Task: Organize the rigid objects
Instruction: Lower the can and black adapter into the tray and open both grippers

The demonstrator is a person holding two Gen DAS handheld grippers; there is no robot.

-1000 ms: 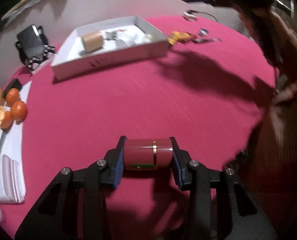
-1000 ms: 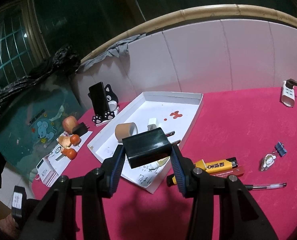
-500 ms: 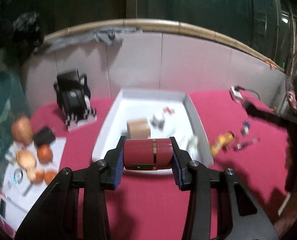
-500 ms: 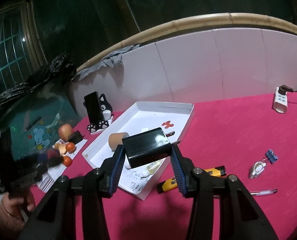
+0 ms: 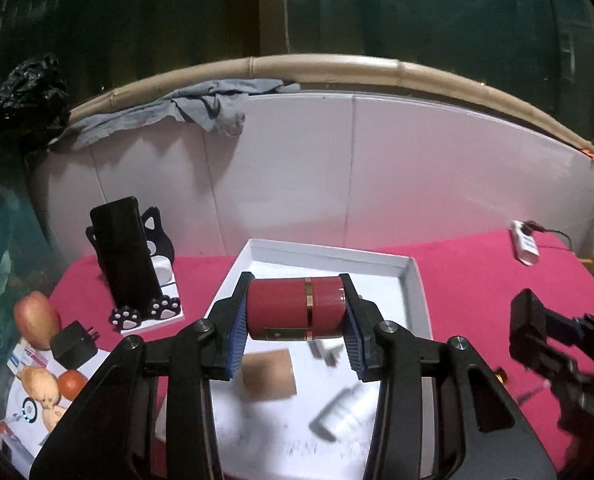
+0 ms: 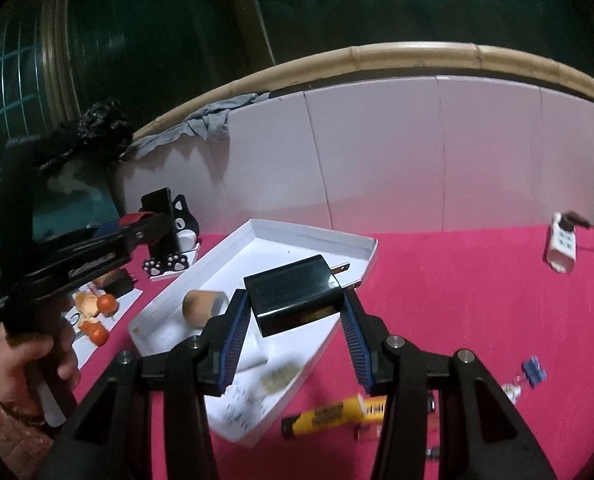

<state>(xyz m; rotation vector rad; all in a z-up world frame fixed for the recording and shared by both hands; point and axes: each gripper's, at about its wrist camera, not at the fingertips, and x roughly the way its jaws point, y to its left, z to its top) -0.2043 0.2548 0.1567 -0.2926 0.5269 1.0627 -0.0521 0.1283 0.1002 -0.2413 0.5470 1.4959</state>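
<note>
The left gripper [image 5: 295, 312] clamps a red can [image 5: 295, 307] and the right gripper [image 6: 295, 312] a black charger [image 6: 295, 294] above the white tray [image 6: 371, 254], while a lighter [image 6: 333, 416] and clip [image 6: 533, 370] wait outside on the table.

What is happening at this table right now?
A person holds a gripper in each hand above a white tray on a pink tablecloth. The left gripper is shut on a red cylinder with a gold band; the right gripper is shut on a black plug adapter. Both hang over the tray, which already holds a tape roll and small items.
</note>
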